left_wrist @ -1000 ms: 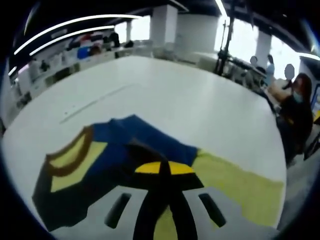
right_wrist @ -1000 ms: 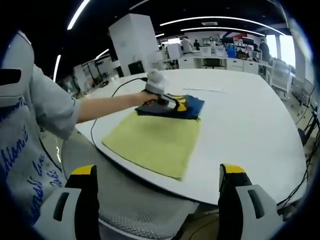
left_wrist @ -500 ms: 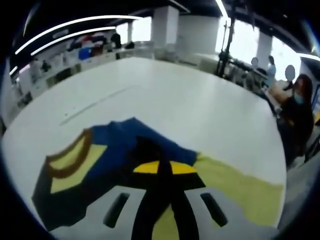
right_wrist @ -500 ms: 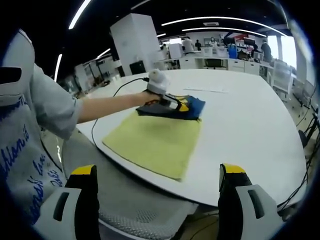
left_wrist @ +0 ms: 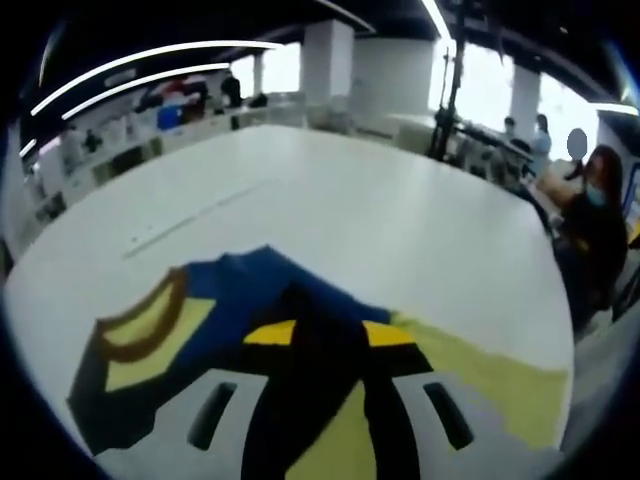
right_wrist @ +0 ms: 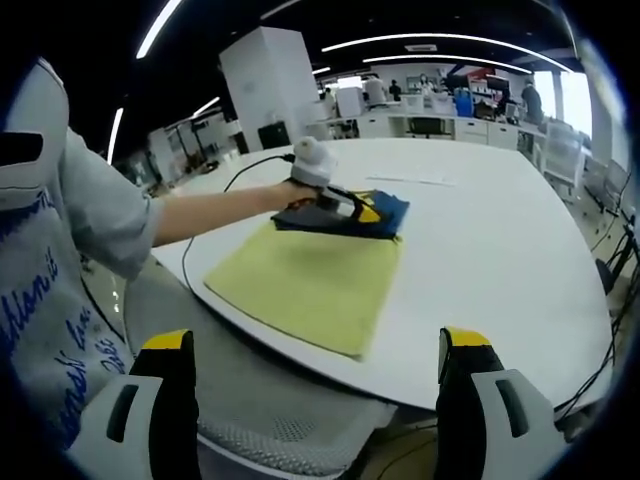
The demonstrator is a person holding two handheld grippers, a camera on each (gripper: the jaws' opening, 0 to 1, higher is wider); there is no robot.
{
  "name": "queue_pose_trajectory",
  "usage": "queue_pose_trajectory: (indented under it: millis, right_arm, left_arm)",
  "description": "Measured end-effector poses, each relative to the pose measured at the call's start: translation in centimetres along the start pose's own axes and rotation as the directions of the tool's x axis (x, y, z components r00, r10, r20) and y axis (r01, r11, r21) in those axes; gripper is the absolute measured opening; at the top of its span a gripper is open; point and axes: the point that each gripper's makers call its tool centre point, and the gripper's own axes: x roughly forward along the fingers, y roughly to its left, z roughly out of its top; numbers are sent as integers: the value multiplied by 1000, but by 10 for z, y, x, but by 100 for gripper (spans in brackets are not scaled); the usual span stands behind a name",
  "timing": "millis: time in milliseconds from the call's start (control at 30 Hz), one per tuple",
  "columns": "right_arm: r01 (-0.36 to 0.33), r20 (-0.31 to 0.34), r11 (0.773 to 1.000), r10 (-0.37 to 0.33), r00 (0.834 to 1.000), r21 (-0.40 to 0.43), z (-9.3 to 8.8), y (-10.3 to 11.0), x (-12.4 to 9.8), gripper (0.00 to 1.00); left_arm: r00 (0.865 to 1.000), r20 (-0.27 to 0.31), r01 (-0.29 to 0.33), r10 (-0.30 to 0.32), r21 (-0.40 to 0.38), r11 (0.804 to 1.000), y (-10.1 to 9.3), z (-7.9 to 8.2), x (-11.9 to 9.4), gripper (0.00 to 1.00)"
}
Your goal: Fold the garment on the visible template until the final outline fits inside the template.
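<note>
Two tools are at work, and only one is on the cloth. In the right gripper view the left tool, held in the person's hand, rests on the folded blue garment, which lies at the far end of the yellow template on the white tabletop; pressing there looks meant to pin or pinch the fold so the bundle keeps to its end of the template. The right tool hangs off the near tabletop edge over a white mesh chair, jaws spread wide and empty, seemingly parked until a second grip is needed. In the left gripper view the garment shows a yellow panel with a brown collar band, and the left tool has its jaws drawn close over dark fabric. Whether they actually clamp a layer I cannot tell, since the tips blur into the cloth. The garment's near edge is hidden behind the tool body, so whether its outline fits the template cannot be judged.
</note>
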Motion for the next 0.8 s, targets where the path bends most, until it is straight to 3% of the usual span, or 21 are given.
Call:
queue_pose_trajectory:
  millis: [333, 800]
  right_arm:
    - [0, -2, 1000, 0, 1000, 2, -1, 1, 0, 100]
    - [3, -8, 1000, -3, 1000, 11, -3, -2, 1, 100]
  left_arm:
    - [1000, -29, -5, 4, -28, 1000, 7, -15, 6, 22]
    - [998, -54, 31, -33, -41, 999, -4, -23, 23, 20]
